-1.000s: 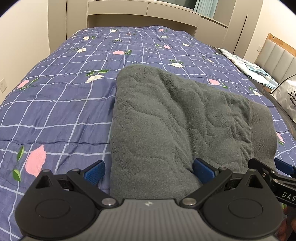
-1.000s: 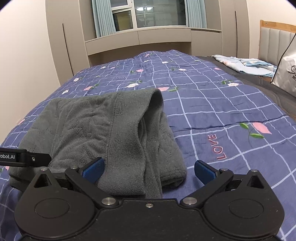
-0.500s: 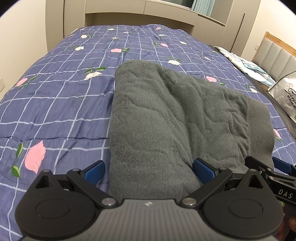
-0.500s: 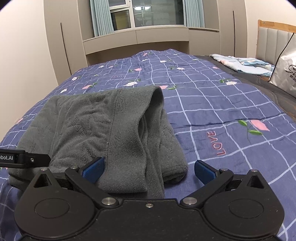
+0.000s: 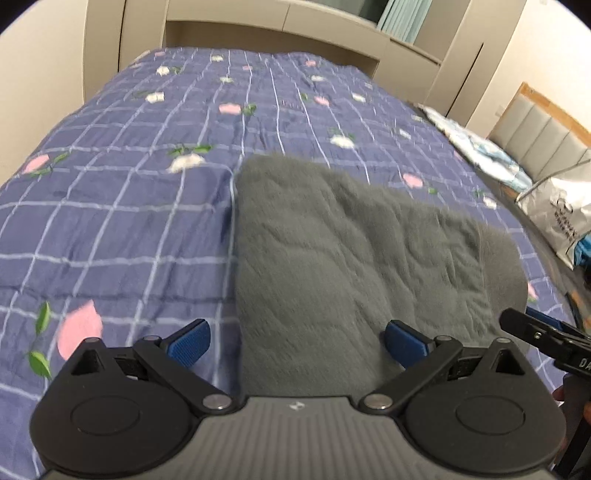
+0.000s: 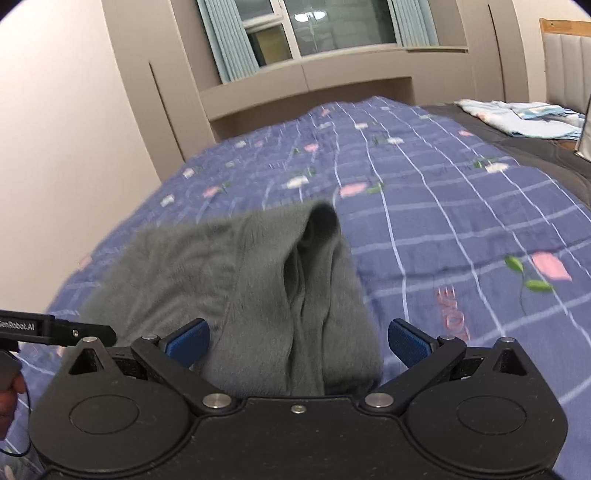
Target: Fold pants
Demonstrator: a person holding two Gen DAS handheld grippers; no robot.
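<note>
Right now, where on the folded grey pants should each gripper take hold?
Probably the near edge of the grey pants, coming in low from the near side: it lies between both open grippers, the left gripper at the flat corner, the right gripper at the stacked layers.

Left wrist view: mounted behind the left gripper (image 5: 295, 341), low over the near edge of the bed (image 5: 122, 221), facing along it toward the cabinets (image 5: 280, 18) at the far side. Close above the folded grey pants (image 5: 332, 258), which fill the centre and right. Headboard (image 5: 543, 133) off to the right.

Right wrist view: behind the right gripper (image 6: 297, 341), just as low and close, tilted higher toward the window (image 6: 317, 26). Pants (image 6: 258, 280) centre-left here.

Shared by both: pants, blue quilt, far cabinets, pale bedding (image 6: 517, 118) by the headboard. Each gripper's tip visible at the other view's edge.
</note>
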